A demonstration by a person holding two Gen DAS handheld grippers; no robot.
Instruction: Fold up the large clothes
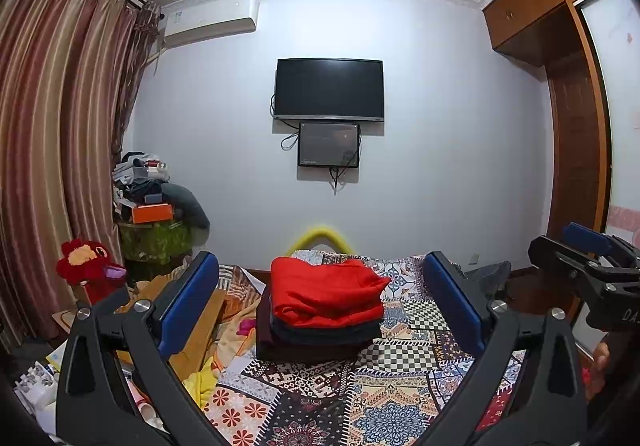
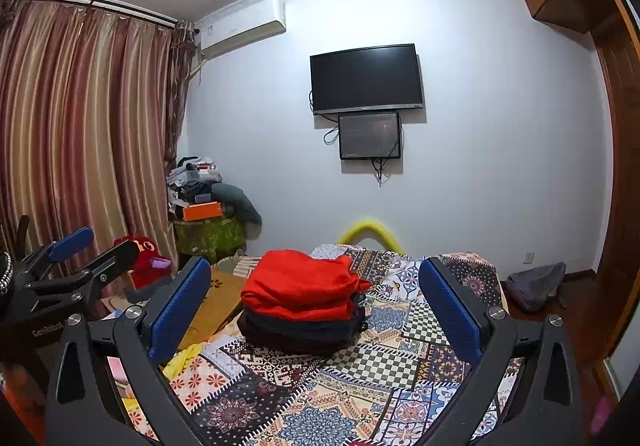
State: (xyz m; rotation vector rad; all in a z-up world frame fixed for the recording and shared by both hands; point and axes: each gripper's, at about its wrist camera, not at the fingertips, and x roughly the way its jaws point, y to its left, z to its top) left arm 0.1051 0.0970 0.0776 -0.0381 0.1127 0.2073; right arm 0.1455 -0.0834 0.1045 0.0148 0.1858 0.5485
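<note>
A stack of folded clothes sits on the patterned bedspread, with a red garment on top of dark folded ones. The stack also shows in the right wrist view. My left gripper is open and empty, held above the bed short of the stack. My right gripper is open and empty too, likewise held back from the stack. The right gripper shows at the right edge of the left wrist view; the left gripper shows at the left of the right wrist view.
A red plush toy and a cluttered side table stand at the left by the curtains. Loose yellow and orange cloth lies off the bed's left side. A TV hangs on the far wall. A wardrobe stands right.
</note>
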